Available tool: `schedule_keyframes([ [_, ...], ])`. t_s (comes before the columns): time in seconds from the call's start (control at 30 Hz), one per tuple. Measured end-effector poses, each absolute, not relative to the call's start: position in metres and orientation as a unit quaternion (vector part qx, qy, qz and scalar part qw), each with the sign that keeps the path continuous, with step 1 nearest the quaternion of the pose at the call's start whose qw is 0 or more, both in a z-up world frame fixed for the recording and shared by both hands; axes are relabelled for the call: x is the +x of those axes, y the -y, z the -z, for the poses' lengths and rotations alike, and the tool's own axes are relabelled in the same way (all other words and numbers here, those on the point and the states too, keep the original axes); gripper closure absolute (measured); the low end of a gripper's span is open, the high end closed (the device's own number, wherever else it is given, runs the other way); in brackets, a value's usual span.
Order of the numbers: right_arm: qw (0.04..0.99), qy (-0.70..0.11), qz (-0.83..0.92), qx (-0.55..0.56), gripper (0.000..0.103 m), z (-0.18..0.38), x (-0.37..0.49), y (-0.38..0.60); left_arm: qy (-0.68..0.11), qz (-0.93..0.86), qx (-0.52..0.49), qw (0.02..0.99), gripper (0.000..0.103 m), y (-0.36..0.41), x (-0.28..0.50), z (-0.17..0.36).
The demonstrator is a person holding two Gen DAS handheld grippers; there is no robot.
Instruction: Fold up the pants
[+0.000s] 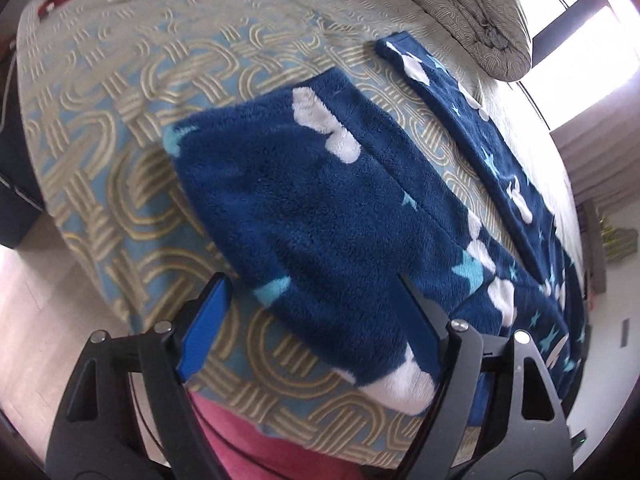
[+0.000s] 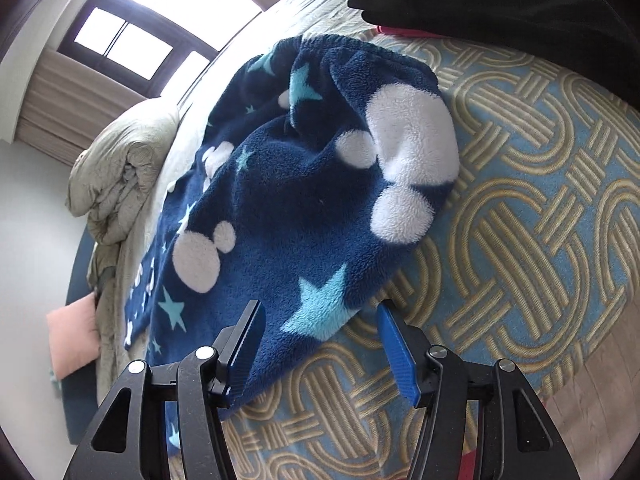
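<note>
We see the pants [image 1: 320,208] lying on the bed [image 1: 120,128], one leg folded toward us, the other stretched far to the right. Our left gripper [image 1: 312,312] is spread wide, with the near fleece edge between its fingers. Our right gripper [image 2: 320,336] is also spread over the near corner of the pants [image 2: 304,184]. A rolled quilt [image 1: 472,12] lies far behind.

Ahead of the fingers lies a bed [image 1: 120,128] with a blue and beige patterned cover. Far beyond the fingertips, a rolled beige quilt [image 1: 472,12] sits beside a bright window [image 2: 128,36] with curtains [image 2: 44,96]. The floor [image 1: 24,280] is pale wood.
</note>
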State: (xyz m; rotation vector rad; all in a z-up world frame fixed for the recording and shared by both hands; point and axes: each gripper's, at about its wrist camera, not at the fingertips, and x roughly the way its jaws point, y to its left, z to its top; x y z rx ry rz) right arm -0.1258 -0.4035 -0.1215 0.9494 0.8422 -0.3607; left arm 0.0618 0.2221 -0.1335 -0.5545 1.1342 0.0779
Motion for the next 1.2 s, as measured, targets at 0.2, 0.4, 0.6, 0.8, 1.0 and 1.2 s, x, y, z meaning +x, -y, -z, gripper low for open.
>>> schedule_keyframes([
  [0.2, 0.791, -0.382, 0.171, 0.446, 0.044, 0.127, -0.121, 0.406, -0.527, -0.046, -0.232, 0.816, 0.053, -0.214, 0.076, 0.137],
  [0.4, 0.790, -0.387, 0.167, 0.445, 0.098, 0.126, -0.104, 0.407, -0.509, -0.033, -0.260, 0.820, 0.089, -0.227, 0.075, 0.125],
  [0.6, 0.837, -0.347, 0.161, 0.391, 0.098, 0.079, -0.103, 0.393, -0.482, -0.031, -0.235, 0.844, 0.090, -0.223, 0.073, 0.092],
  [0.8, 0.870, -0.311, 0.157, 0.350, 0.098, 0.035, -0.098, 0.382, -0.443, -0.031, -0.195, 0.875, 0.090, -0.207, 0.081, 0.047],
  [1.0, 0.886, -0.289, 0.157, 0.326, 0.098, -0.003, -0.077, 0.384, -0.411, -0.029, -0.182, 0.893, 0.090, -0.195, 0.102, 0.005],
  [1.2, 0.886, -0.303, 0.164, 0.309, 0.098, -0.025, -0.046, 0.390, -0.398, -0.033, -0.186, 0.898, 0.091, -0.186, 0.137, -0.025],
])
